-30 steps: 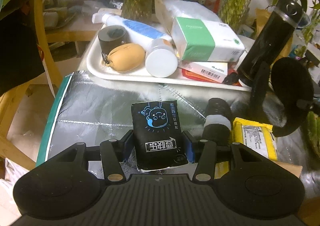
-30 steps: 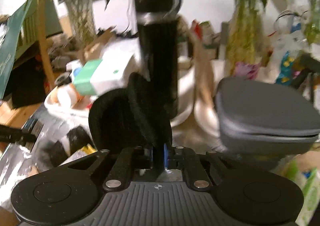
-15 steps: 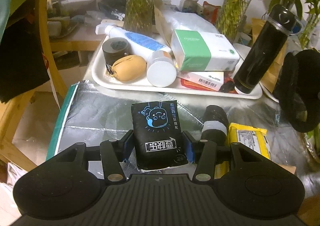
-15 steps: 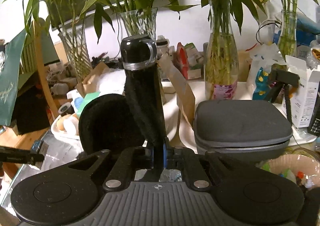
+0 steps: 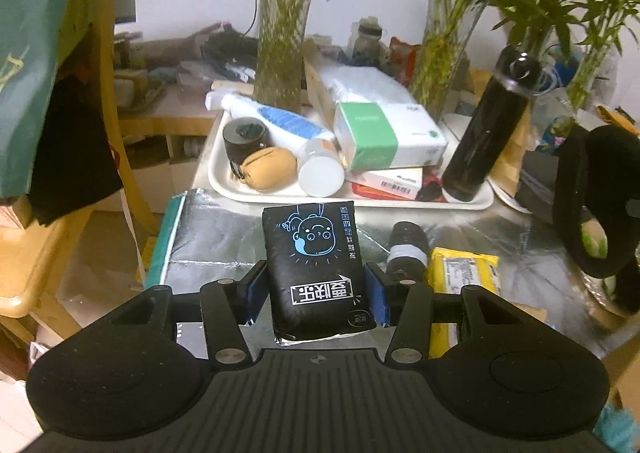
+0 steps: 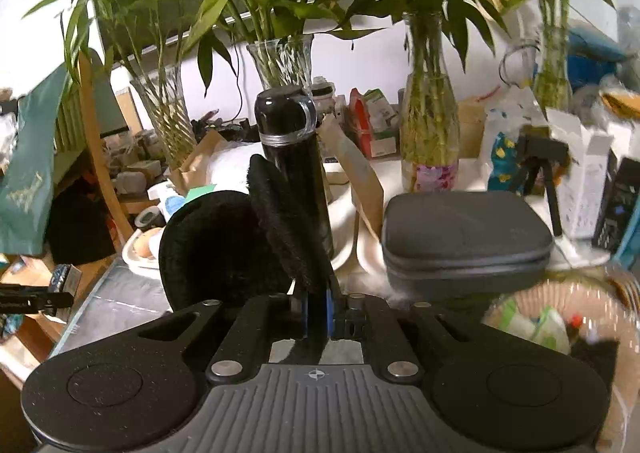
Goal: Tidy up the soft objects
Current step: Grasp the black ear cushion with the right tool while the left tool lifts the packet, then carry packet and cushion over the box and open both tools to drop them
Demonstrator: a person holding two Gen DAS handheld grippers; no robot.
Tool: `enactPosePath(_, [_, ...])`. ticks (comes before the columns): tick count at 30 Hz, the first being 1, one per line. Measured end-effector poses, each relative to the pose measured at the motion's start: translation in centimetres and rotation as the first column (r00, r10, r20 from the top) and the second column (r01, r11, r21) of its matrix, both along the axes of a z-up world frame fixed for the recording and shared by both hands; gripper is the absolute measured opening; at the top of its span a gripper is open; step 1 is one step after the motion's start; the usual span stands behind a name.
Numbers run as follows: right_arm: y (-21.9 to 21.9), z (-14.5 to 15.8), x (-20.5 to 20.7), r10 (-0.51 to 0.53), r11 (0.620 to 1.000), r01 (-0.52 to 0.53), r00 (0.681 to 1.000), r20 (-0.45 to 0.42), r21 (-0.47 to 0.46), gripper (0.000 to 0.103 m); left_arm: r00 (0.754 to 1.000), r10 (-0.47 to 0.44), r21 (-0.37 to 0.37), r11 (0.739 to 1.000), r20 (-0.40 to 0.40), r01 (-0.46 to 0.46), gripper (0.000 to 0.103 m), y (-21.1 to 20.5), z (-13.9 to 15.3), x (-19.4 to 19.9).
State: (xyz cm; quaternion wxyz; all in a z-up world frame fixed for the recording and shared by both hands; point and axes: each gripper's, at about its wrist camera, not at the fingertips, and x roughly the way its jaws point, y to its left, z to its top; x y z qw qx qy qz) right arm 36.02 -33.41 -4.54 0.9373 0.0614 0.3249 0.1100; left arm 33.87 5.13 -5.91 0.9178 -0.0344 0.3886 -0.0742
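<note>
A black tissue pack (image 5: 316, 269) with a blue cartoon face sits between the blue pads of my left gripper (image 5: 316, 295), which is shut on it and holds it above the silver foil mat (image 5: 224, 229). My right gripper (image 6: 318, 309) is shut on the band of black fuzzy earmuffs (image 6: 224, 245), which hang in the air; the same earmuffs (image 5: 592, 205) show at the right edge of the left wrist view. On the mat lie a black roll with a grey band (image 5: 406, 249) and a yellow wipes pack (image 5: 464, 273).
A white tray (image 5: 224, 185) behind the mat holds a green tissue box (image 5: 384, 137), a tan pouch (image 5: 266, 167), bottles and a tall black flask (image 5: 492, 125). A grey zip case (image 6: 464, 237), glass vases of bamboo (image 6: 430, 149) and a basket (image 6: 560, 317) crowd the right. A wooden chair (image 5: 48, 253) stands left.
Both grippers have risen with their loads. The left view now looks from higher and farther back at the tray; the right view has lifted and sharpened, with the basket coming into sight at lower right.
</note>
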Motion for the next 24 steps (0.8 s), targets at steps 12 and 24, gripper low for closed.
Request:
enactPosePath(12, [-1.0,4.4,-6.4,0.006,0.998,-0.008,0.999,0.033,0.069,0.01,0.997,-0.027,0.009,1.0,0.071,0.026,0.049,0.6,6.2,-5.2])
enactPosePath(24, [-0.2,7.5,-13.1,0.051,0.991,-0.055,0.998,0.039,0.12,0.01,0.991,-0.1,0.036,0.995,0.09,0.097,0.049,-2.1,10.5,-11.7])
